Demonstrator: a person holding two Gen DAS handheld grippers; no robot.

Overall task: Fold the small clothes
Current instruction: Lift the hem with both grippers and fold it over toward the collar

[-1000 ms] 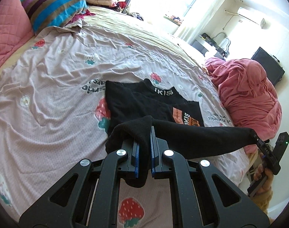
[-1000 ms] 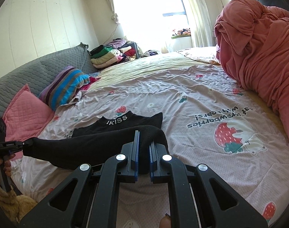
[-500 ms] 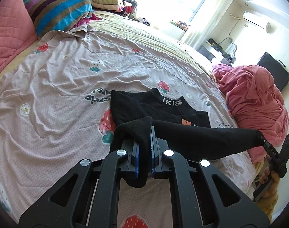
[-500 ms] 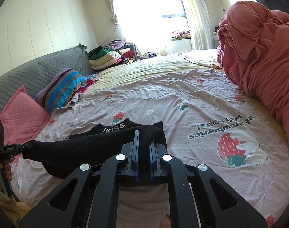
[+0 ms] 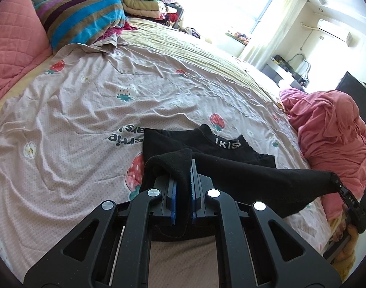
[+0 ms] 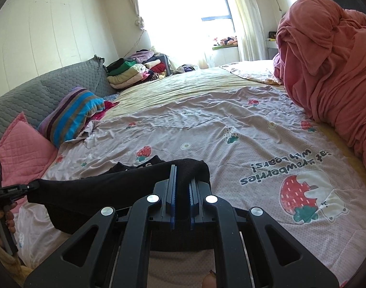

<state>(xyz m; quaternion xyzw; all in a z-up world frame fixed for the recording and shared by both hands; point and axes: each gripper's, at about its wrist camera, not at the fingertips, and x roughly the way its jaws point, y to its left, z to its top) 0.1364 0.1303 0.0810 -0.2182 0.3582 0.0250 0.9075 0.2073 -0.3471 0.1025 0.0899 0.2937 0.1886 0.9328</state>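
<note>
A small black top (image 5: 207,148) with white "IKISS" lettering at the collar lies on the strawberry-print bed sheet (image 5: 86,110). Its near hem is lifted and stretched between the two grippers, folded toward the collar. My left gripper (image 5: 184,180) is shut on the hem's left corner. My right gripper (image 6: 181,182) is shut on the hem's right corner; it also shows at the right edge of the left wrist view (image 5: 336,183). The top (image 6: 106,187) hangs as a taut band in the right wrist view, hiding most of the collar part.
A heaped pink blanket (image 5: 331,129) sits on the right side of the bed. A striped pillow (image 5: 84,14) and a pink quilted cushion (image 5: 12,40) lie at the head. Folded clothes (image 6: 132,72) are stacked at the far corner by the window.
Both grippers have carried the lifted hem forward over the top toward the collar. More of the shirt, including its orange print, is now covered by the raised fold.
</note>
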